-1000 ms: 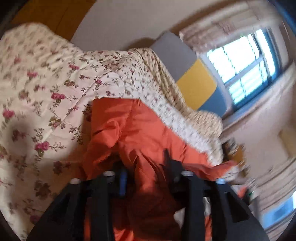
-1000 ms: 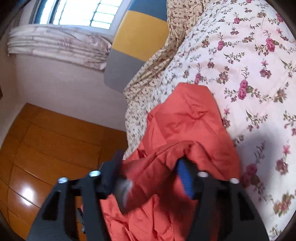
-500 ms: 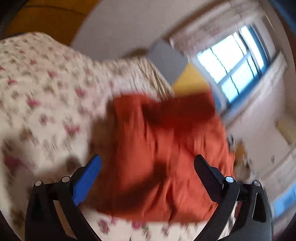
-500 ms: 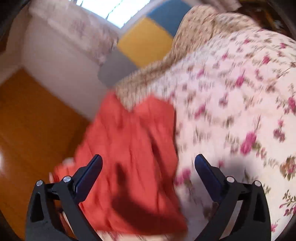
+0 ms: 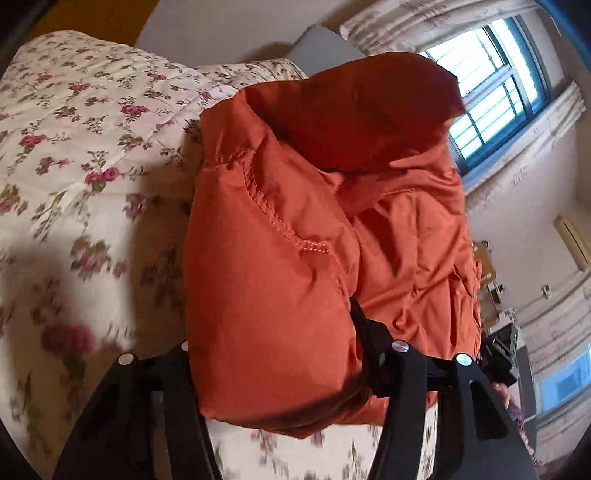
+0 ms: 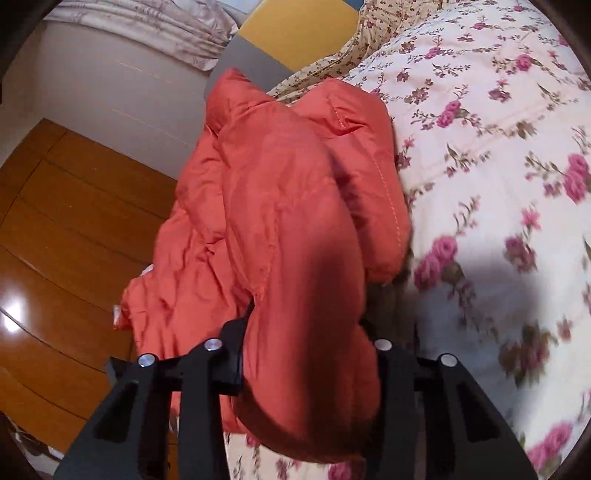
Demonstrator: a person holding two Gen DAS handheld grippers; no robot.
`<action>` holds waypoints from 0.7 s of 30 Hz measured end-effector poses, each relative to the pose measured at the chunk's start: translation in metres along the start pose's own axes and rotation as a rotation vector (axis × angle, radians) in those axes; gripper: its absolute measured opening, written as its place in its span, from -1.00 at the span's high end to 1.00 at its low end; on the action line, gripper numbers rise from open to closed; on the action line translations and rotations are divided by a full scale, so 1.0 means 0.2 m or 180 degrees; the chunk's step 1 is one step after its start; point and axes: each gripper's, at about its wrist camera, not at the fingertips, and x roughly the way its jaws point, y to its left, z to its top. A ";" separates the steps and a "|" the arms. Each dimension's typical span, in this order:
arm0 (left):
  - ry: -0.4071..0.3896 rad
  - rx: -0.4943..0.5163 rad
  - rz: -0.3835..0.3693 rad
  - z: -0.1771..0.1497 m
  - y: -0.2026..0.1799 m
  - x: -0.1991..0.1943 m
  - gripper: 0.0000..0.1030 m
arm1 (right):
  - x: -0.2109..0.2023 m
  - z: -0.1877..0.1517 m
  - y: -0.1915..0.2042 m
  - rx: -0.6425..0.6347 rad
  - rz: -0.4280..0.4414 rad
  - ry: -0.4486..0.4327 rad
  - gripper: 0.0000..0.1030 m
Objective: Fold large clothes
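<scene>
An orange puffy jacket [image 5: 314, 229] lies bunched on the floral quilt [image 5: 81, 155] of a bed. In the left wrist view my left gripper [image 5: 273, 354] is shut on a thick padded fold of it, and the cloth hides the fingertips. In the right wrist view the jacket [image 6: 288, 221] bulges up over my right gripper [image 6: 306, 332], which is shut on another padded fold. Part of the jacket hangs over the bed's edge toward the wooden floor [image 6: 55, 229].
A grey, yellow and blue headboard [image 6: 295, 33] stands behind the pillow end. A bright window [image 5: 491, 92] with pale curtains fills the far wall. Cluttered furniture [image 5: 495, 295] stands beyond the bed. The quilt [image 6: 498, 184] spreads wide to the right.
Half a second ago both grippers were open above the jacket. Now both have closed on thick folds of it, and the cloth stands bunched up between them.
</scene>
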 end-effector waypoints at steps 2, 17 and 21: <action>0.0029 0.0035 -0.0028 -0.05 -0.03 -0.04 -0.06 | -0.05 -0.04 0.01 -0.0029 0.0010 0.0032 0.28; -0.0276 0.0431 0.0178 -0.34 -0.17 -0.45 -0.77 | -0.43 -0.21 0.04 -0.0163 -0.0602 -0.0280 -0.39; -0.0757 0.0663 0.0262 -0.23 -0.24 -0.56 -0.93 | -0.52 -0.08 0.14 -0.0462 -0.0628 -0.0674 -0.51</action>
